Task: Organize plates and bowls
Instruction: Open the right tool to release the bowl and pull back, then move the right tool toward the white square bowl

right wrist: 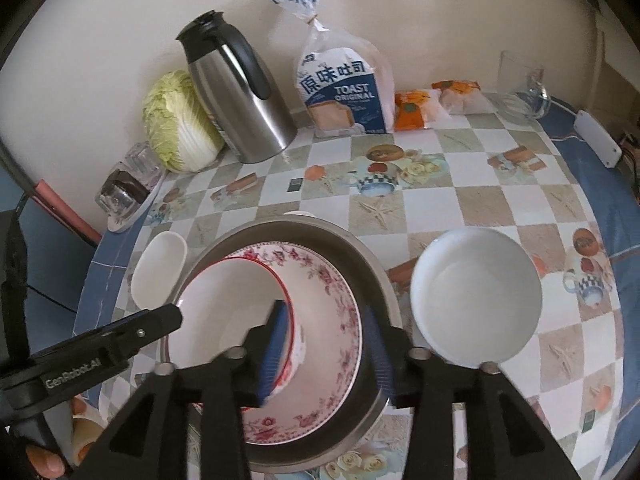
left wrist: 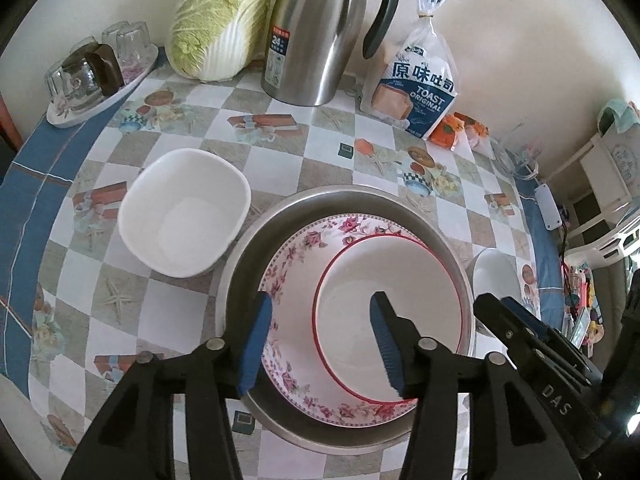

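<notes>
A steel basin holds a floral-rimmed plate, and a red-rimmed white bowl lies in that plate. My left gripper is open above the stack, straddling the red-rimmed bowl's left rim. My right gripper is open; one finger is inside the basin by the red-rimmed bowl, the other outside the basin wall. A square white bowl sits left of the basin. A round white bowl sits right of it.
At the back stand a napa cabbage, a steel thermos jug, a toast bag and orange snack packets. A tray of glasses is back left. A glass jug and white power strip are right.
</notes>
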`<state>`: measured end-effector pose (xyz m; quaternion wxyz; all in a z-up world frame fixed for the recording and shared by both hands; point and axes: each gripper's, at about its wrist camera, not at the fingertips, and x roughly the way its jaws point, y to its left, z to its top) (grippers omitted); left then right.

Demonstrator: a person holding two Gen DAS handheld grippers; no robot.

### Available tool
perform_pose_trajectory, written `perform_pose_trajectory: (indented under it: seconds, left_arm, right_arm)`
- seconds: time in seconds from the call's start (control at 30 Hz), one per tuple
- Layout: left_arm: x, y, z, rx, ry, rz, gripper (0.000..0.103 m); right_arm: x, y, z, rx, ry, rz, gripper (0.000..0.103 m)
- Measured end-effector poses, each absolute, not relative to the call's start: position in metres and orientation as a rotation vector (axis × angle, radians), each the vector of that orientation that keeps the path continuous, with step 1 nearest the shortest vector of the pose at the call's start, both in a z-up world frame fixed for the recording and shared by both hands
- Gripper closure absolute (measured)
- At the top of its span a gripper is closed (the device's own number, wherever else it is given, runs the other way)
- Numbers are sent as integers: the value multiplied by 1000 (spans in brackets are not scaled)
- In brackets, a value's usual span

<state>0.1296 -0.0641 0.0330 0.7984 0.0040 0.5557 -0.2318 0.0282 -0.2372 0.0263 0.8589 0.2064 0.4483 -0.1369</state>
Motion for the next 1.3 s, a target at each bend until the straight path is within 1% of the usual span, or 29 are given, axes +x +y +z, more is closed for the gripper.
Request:
perform_pose_trajectory:
  seconds: [0.1, 0.17, 0.2, 0.37, 0.43, 0.53, 0.67, 0.8, 0.93, 1.3]
  left_arm:
    - [128, -58, 35, -3, 1177, -479, 44]
    - [128, -54, 35, -10, 1171, -470, 34]
    - [127, -51, 35, -16, 1166, -465, 25]
    - [123, -41, 37, -32, 1158, -452, 21]
    - [122, -36, 39, -47, 1151, -447, 14]
    - [123, -29, 41, -73, 1135, -438, 12]
    - [127, -22, 41, -101, 1133, -420, 10]
    - [131, -14, 41, -95, 1122, -398, 10]
    - [135, -6, 40, -77, 1118, -374, 10]
    - [145, 21, 43, -115, 1099, -330, 10]
  right_arm:
    - [23, -236, 29, 436, 933, -289, 43]
    - [20, -235, 30, 442, 926, -299, 32]
    - [18, -234, 31, 447, 921, -310, 31]
    - [10, -229, 30, 459, 921, -312, 25]
    - [7, -226, 30, 455, 918, -313, 22]
    - [3, -220, 32, 445, 910, -315, 17]
    - [1, -215, 26, 436, 922, -324, 7]
    - [2, -214, 21, 435, 936, -344, 6]
    - [5, -211, 23, 434, 921, -353, 1]
    - [18, -196, 31, 430, 888, -366, 0]
